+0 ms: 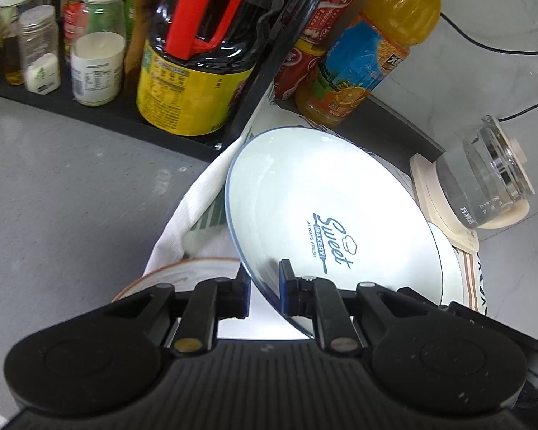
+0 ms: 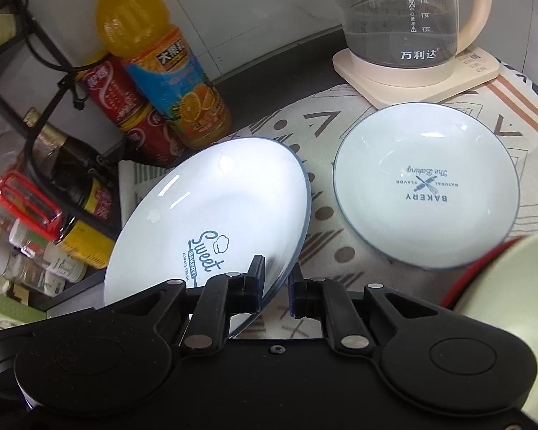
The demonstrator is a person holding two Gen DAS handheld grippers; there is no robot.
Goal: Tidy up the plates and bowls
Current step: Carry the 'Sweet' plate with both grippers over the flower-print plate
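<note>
In the left wrist view, a white blue-rimmed plate printed "Sweet Bakery" (image 1: 340, 197) hangs tilted above a patterned cloth (image 1: 197, 208). My left gripper (image 1: 265, 283) is shut on its near rim. The right wrist view shows a plate with the same print (image 2: 215, 197), also tilted and off the cloth (image 2: 322, 132), with my right gripper (image 2: 277, 283) shut on its lower rim. Neither gripper appears in the other's view. A third plate marked "Bakery" (image 2: 426, 186) lies flat on the cloth. A brown-rimmed bowl (image 1: 183, 268) sits under my left fingers. A pale green bowl with a red edge (image 2: 502, 322) fills the right corner.
A glass kettle (image 2: 405, 18) on a cream base stands at the cloth's far edge. An orange juice bottle (image 2: 154, 53) and red cans (image 2: 125, 100) stand behind the plates. A black rack (image 1: 89, 114) holds a large dark sauce bottle (image 1: 197, 71) and several jars.
</note>
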